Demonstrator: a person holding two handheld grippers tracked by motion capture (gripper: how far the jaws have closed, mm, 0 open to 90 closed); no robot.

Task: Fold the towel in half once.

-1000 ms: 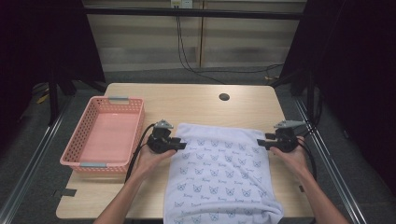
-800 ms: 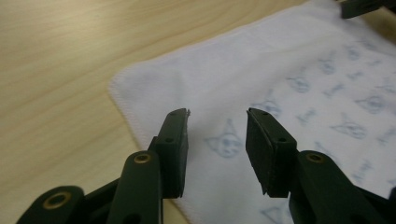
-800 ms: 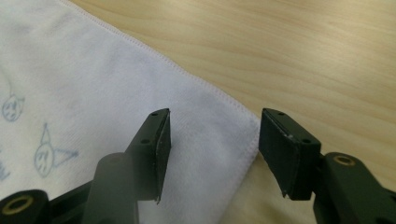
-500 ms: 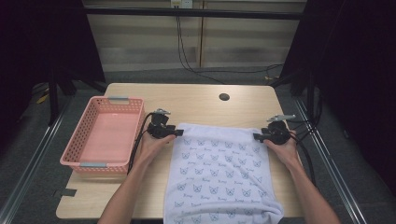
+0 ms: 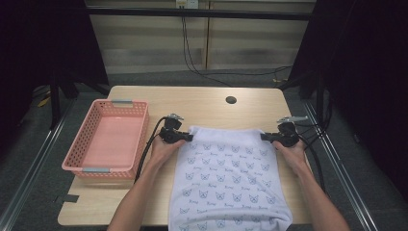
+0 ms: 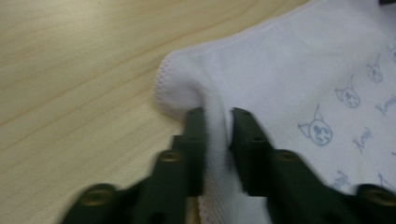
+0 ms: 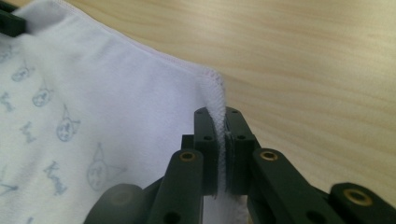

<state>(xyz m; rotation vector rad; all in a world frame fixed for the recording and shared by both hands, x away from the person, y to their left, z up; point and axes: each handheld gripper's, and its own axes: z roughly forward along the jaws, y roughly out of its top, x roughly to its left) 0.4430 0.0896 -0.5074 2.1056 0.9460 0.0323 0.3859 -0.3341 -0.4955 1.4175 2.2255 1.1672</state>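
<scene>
A white towel printed with small blue cat faces lies spread on the wooden table, its near end hanging over the front edge. My left gripper sits at the towel's far left corner; its jaws have just been closing and now pinch a fold of the towel at that corner. At the far right corner my right gripper has also just closed, and its jaws clamp the hemmed edge of the towel.
A pink plastic basket stands empty at the table's left side, close to my left hand. A round cable hole sits near the table's far edge. Black cables trail from both grippers.
Both hands moved away from me along the towel's sides to its far corners. Both pairs of jaws have closed onto the cloth there.
</scene>
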